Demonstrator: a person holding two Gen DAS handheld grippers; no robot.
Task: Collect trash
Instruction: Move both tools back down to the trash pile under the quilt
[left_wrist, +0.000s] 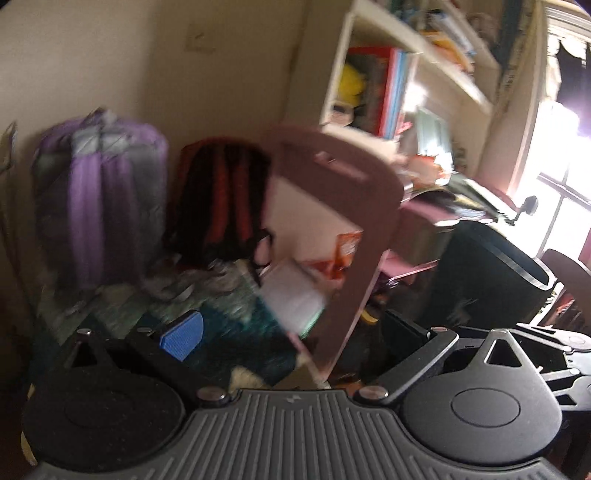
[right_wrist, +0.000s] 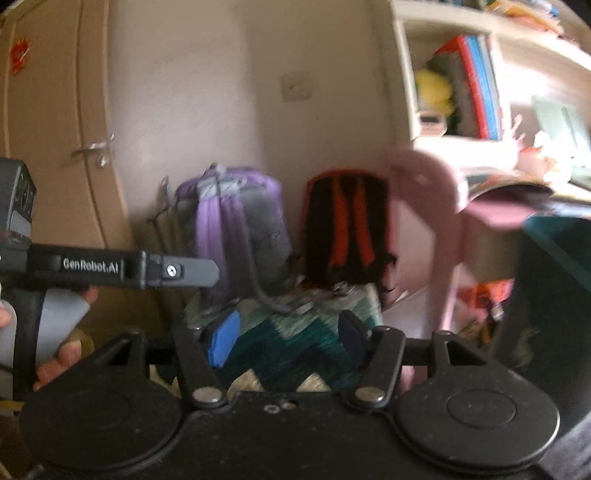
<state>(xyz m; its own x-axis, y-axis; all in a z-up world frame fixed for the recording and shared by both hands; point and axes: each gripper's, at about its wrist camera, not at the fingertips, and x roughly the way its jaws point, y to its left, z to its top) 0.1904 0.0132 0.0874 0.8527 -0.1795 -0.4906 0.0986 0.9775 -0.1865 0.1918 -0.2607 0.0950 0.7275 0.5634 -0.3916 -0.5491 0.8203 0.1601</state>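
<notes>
My left gripper (left_wrist: 295, 332) stands wide open above a teal zigzag rug (left_wrist: 221, 325), with nothing between its fingers. Just ahead of it lie a pale flat packet (left_wrist: 291, 295) and an orange wrapper (left_wrist: 345, 254), under a pink chair (left_wrist: 332, 206). A black trash bin (left_wrist: 491, 273) stands to the right. My right gripper (right_wrist: 288, 338) is open too, empty, over the same rug (right_wrist: 295, 332). In the right wrist view the bin (right_wrist: 546, 295) fills the right edge and orange scraps (right_wrist: 487, 291) lie beside it. Both views are blurred.
A purple backpack (left_wrist: 99, 192) and a black-and-red backpack (left_wrist: 221, 195) lean on the wall. A cluttered desk (left_wrist: 443, 199) and bookshelves (left_wrist: 388, 74) stand at the right, a door (right_wrist: 55, 147) at the left. A hand holds the left gripper's bar (right_wrist: 122, 269).
</notes>
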